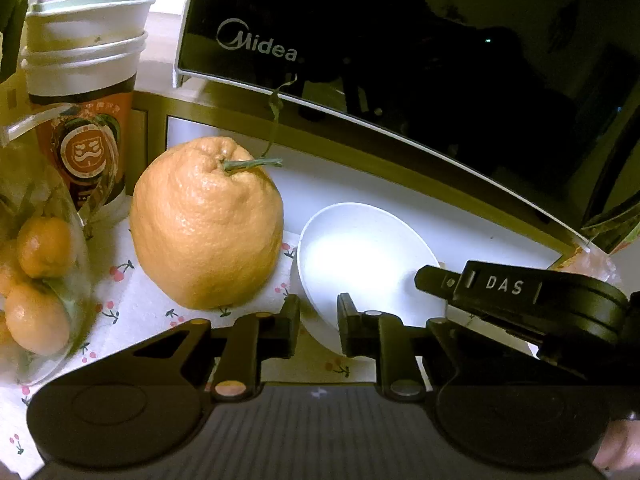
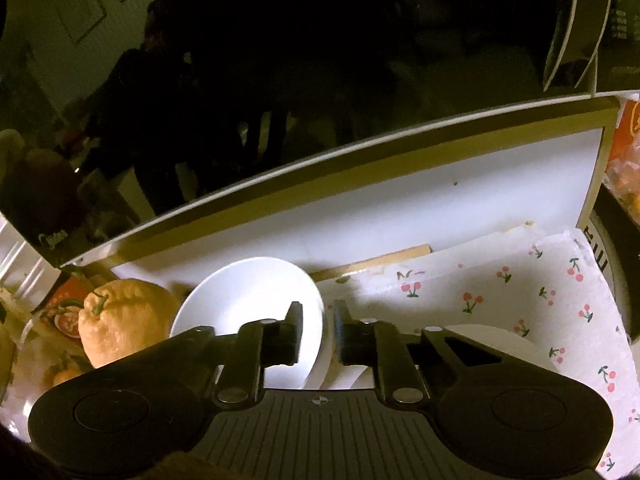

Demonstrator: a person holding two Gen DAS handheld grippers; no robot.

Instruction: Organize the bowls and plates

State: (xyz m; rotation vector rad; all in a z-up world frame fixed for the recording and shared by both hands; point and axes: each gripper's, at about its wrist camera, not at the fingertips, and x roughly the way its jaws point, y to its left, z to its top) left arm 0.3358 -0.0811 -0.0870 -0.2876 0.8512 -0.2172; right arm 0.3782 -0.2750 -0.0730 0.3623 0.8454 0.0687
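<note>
A white bowl [image 1: 360,256] is tilted on its side on the cherry-print cloth [image 1: 132,300], just right of a big orange citrus fruit [image 1: 206,224]. My left gripper [image 1: 319,320] straddles the bowl's near-left rim with a narrow gap and clamps it. My right gripper [image 2: 318,332] straddles the opposite rim of the same bowl [image 2: 240,296], one finger inside and one outside, and shows as a black body in the left wrist view [image 1: 520,300]. A second white dish [image 2: 492,340] lies partly hidden under my right gripper.
A black Midea microwave [image 1: 400,60] on a white shelf [image 1: 400,204] stands right behind the bowl. Stacked paper cups [image 1: 84,60] and a bag of small oranges [image 1: 36,280] are at the left. Snack packets [image 2: 624,168] sit at the right.
</note>
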